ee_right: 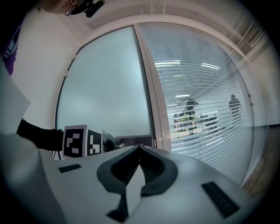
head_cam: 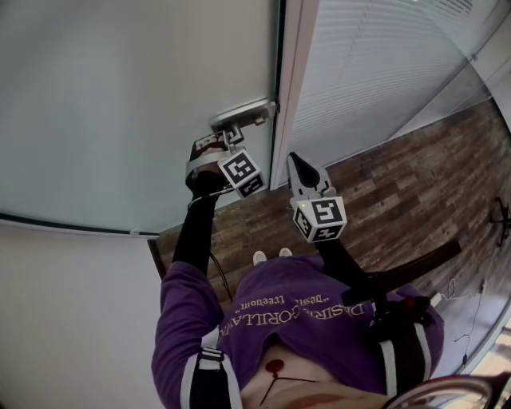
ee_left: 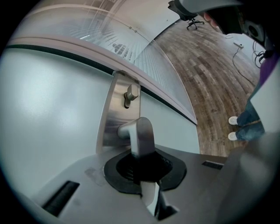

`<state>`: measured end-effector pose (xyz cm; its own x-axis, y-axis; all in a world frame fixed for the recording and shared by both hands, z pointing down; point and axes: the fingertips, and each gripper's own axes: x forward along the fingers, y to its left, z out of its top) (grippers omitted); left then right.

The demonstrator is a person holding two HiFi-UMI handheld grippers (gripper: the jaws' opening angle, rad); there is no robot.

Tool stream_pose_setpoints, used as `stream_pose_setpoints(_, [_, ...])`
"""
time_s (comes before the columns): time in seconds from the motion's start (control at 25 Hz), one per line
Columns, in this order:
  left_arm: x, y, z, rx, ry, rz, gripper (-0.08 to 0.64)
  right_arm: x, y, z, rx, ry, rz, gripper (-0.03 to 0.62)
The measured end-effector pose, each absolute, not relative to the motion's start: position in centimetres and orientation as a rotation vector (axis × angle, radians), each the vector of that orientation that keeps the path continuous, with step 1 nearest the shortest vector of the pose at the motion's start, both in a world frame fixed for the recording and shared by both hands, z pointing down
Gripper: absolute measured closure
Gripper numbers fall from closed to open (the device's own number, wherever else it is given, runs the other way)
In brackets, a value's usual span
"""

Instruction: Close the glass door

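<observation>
The frosted glass door [head_cam: 120, 104] fills the left of the head view, its free edge lying along the pale door frame [head_cam: 292, 72]. A metal plate [ee_left: 114, 114] on the door carries a lever handle [ee_left: 140, 131] and a small lock knob [ee_left: 131, 93]. My left gripper [head_cam: 227, 134] is shut on the lever handle [head_cam: 239, 114], which runs into the jaws [ee_left: 141, 162]. To its right, my right gripper [head_cam: 295, 162] hangs free of the door, shut and holding nothing; in its own view the jaw tips [ee_right: 140, 148] meet in a point facing the frame [ee_right: 153, 96].
A glass wall with white blinds [head_cam: 375, 64] runs right of the frame, with figures dimly seen behind it [ee_right: 190, 107]. Wood plank floor [head_cam: 399, 192] lies below, with a cable [head_cam: 471, 307] at the right. An office chair [ee_left: 189, 12] stands farther off.
</observation>
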<state>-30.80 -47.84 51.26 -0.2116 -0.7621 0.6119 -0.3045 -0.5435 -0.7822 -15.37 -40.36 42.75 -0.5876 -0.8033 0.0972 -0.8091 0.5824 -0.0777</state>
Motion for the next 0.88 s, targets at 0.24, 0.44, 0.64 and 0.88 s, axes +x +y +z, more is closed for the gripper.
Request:
stream_pose_setpoints(0.24, [-30.8,-48.0,51.8,-1.816,1.201,-1.823,0.54,-14.9,-40.7,42.6,1.425,-2.743,0.166,0.603])
stream_pose_setpoints(0.44, [-30.9,-48.0,52.1,-1.774,1.191,-1.833,0.541,-14.8,-40.5,42.7,1.429,-2.74,0.163,0.603])
stream_pose_setpoints(0.64, [-30.9,-48.4,52.3,-1.763,1.165,-1.834,0.54,-14.6,-40.8,42.8,1.44,-2.737,0.168,0.603])
stream_pose_setpoints(0.88, [-30.8,-47.9,52.3,-1.74,1.116,-1.834,0.54,-13.8,-40.5,42.9,1.481,-2.724,0.183,0.603])
